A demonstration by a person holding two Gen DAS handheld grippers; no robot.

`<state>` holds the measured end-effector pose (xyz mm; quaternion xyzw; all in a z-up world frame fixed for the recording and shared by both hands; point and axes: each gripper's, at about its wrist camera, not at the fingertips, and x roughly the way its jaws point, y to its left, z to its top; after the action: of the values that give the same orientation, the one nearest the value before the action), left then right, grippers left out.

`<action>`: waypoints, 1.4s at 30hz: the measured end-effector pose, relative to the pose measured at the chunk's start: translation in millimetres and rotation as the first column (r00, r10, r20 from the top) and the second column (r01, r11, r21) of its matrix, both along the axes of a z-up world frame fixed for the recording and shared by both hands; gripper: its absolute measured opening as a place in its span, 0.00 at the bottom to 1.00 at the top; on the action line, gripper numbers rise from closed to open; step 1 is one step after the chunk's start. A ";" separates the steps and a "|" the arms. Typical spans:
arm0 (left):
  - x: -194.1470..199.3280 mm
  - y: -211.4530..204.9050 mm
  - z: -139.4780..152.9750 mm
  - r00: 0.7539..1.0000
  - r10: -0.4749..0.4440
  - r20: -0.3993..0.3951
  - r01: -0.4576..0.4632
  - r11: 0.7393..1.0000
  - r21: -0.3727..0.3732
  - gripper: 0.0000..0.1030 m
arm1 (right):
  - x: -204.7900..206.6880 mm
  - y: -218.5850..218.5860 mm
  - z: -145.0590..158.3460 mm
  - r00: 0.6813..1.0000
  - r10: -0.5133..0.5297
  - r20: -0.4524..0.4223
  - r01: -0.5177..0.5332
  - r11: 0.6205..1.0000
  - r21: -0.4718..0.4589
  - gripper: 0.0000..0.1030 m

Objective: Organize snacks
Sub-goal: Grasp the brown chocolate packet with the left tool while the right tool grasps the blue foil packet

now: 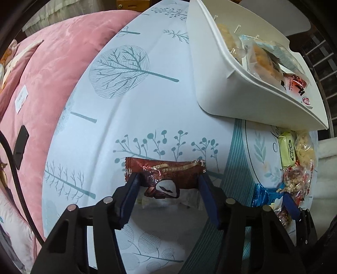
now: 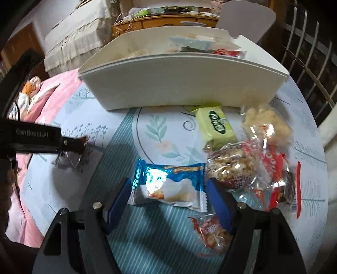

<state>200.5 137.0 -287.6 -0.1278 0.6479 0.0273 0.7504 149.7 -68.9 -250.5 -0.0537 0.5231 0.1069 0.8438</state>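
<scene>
My left gripper (image 1: 167, 181) has its jaws around a brown chocolate snack packet (image 1: 164, 176), gripped at both ends and lifted off the tablecloth. My right gripper (image 2: 167, 190) has its jaws on both sides of a blue and white snack packet (image 2: 168, 185) lying on the table. The white bin (image 2: 183, 88) stands behind, holding several snacks (image 1: 265, 57). The left gripper shows at the left of the right wrist view (image 2: 71, 145) with the brown packet.
Loose snacks lie right of the blue packet: a green bar (image 2: 217, 126), a puffed rice bag (image 2: 267, 124), a nut cluster packet (image 2: 231, 166), red wrapped ones (image 2: 212, 234). A pink blanket (image 1: 42, 73) lies beyond the round table's left edge. A white chair (image 2: 246, 19) stands behind the bin.
</scene>
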 end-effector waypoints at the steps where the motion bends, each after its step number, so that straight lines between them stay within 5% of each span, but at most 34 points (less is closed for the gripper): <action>1: 0.6 -1.1 -0.6 1.000 -0.001 -0.002 0.001 1.000 0.004 0.55 | 0.1 0.7 -1.0 1.000 0.002 0.000 -0.002 1.000 -0.002 0.72; 9: -3.8 -1.8 3.0 1.000 0.003 0.018 -0.003 1.000 -0.003 0.49 | 1.7 5.5 -5.1 0.999 0.039 -0.004 -0.039 0.998 -0.049 0.64; 20: -8.0 -12.3 18.4 0.997 -0.021 0.077 0.024 0.999 -0.037 0.06 | -0.6 2.3 -1.7 0.996 0.084 -0.019 -0.084 0.996 -0.032 0.48; 27: -16.6 -1.4 20.1 0.997 0.028 0.067 -0.023 0.996 -0.082 0.06 | 2.7 0.3 16.0 0.994 0.106 -0.001 -0.106 0.994 -0.016 0.45; 30: -18.4 4.2 23.6 0.996 0.061 0.070 -0.056 0.995 -0.078 0.25 | 2.9 -3.8 26.8 0.994 0.110 0.020 -0.110 0.994 -0.012 0.45; 32: -17.7 7.4 21.3 0.996 0.062 0.063 -0.059 0.997 -0.059 0.56 | 3.1 -8.2 33.3 0.994 0.102 0.031 -0.102 0.995 -0.005 0.45; 37: -13.6 4.9 14.0 0.999 0.045 0.015 -0.045 0.998 -0.037 0.68 | 6.6 -12.4 45.8 0.995 0.091 0.049 -0.091 0.996 0.001 0.45; 42: -9.1 5.4 4.1 0.998 0.063 -0.017 -0.063 0.998 -0.026 0.69 | 10.6 -19.0 51.2 0.995 0.081 0.053 -0.082 0.997 0.010 0.45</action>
<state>191.4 142.4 -283.5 -0.1580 0.6499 0.0432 0.7421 160.4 -88.0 -199.3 -0.0728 0.4973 0.1428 0.8526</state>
